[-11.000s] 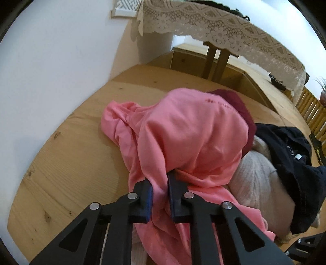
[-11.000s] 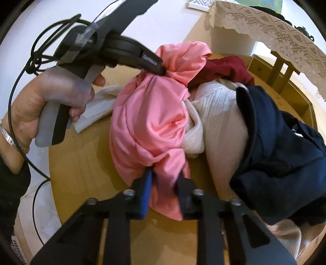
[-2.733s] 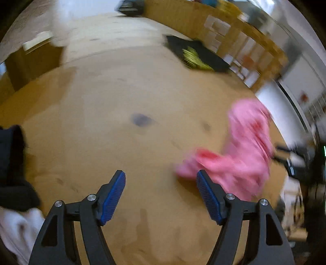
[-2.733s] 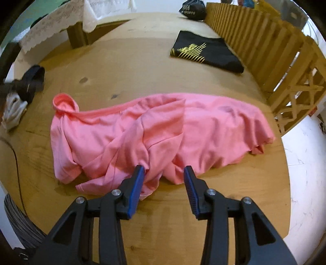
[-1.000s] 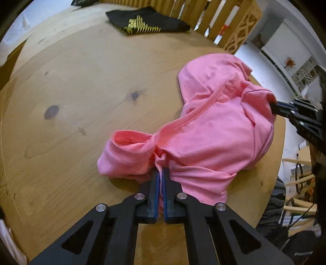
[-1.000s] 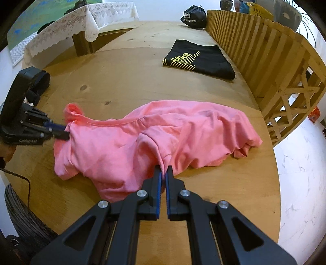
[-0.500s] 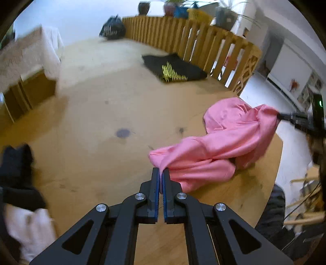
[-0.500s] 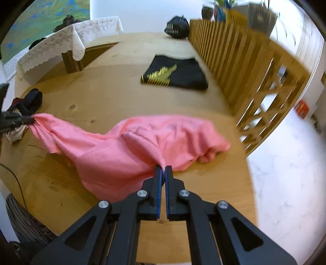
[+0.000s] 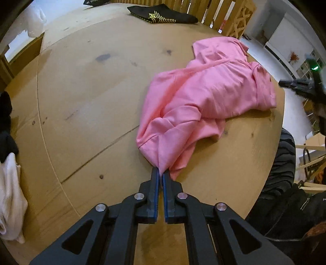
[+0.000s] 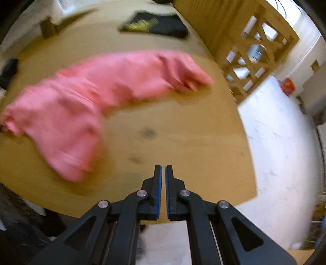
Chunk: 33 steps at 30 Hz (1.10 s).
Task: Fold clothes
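Note:
A crumpled pink shirt lies on the round wooden table. My left gripper is shut on a bunched end of it at the near side, and the cloth fans out from the jaws toward the far right. In the right wrist view the shirt is blurred and lies to the left, apart from my right gripper. That gripper's jaws are opening, a narrow gap shows, and nothing is between them. It hangs over bare wood near the table's right edge.
A folded black shirt with yellow print lies at the far side beside a wooden slat fence. White and black clothes sit at the left edge. A person's dark clothing is at the right. White floor lies beyond the table's edge.
My right gripper has let go of the pink shirt and swung right, away from it. My left gripper still grips its end and has pulled it along the table.

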Tool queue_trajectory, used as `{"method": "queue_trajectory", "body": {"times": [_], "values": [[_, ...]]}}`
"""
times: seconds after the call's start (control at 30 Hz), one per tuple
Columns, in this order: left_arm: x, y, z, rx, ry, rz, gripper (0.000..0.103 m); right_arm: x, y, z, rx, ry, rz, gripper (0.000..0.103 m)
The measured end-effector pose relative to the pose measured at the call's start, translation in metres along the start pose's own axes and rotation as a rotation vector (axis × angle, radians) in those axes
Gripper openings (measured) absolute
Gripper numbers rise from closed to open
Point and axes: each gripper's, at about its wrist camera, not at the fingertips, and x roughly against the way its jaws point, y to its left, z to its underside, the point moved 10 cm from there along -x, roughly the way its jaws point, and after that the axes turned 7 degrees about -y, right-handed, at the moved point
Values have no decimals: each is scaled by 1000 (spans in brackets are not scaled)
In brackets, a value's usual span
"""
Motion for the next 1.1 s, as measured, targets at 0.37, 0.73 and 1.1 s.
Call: {"method": "queue_trajectory", "body": {"times": [0.37, 0.73, 1.1], "values": [[14, -3, -24, -26, -58, 7, 3, -39, 88, -20, 148, 70, -49, 59], [32, 24, -38, -10, -99, -68, 1, -10, 64, -21, 131, 19, -219, 11], [22, -8, -34, 29, -49, 102, 14, 0, 50, -2, 83, 31, -209, 11]]}}
